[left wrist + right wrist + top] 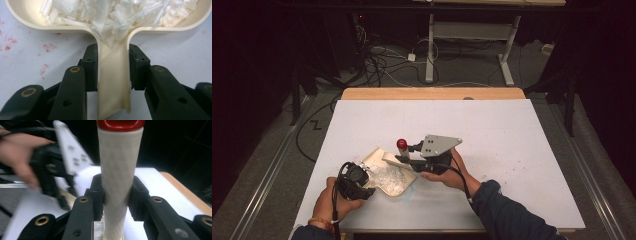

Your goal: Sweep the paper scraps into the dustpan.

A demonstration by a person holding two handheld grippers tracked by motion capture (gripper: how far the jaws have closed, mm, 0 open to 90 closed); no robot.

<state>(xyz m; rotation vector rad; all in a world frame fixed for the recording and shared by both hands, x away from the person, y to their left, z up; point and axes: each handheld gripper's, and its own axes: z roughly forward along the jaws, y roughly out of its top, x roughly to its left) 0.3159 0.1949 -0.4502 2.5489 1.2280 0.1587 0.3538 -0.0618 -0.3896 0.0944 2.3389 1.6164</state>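
A cream dustpan point(382, 156) lies on the white table top point(492, 130), near the front left. White paper shreds point(390, 178) fill its tray point(30, 17). My left gripper point(366, 178) is shut on the dustpan's handle point(113, 80), one pad on each side. My right gripper point(408, 156) hovers just right of the pan and is shut on a white tool handle point(119, 162). That handle stands upright and ends in a red cap point(402, 144). The tool's flat lower end point(398, 161) reaches over the pan's far edge.
Faint red specks point(10, 43) mark the white surface beside the pan. The table's wooden back edge point(432, 93) borders a dark floor with cables point(387, 60) and a desk frame point(472, 30). The other hand point(17, 157) appears blurred at the left of the right gripper view.
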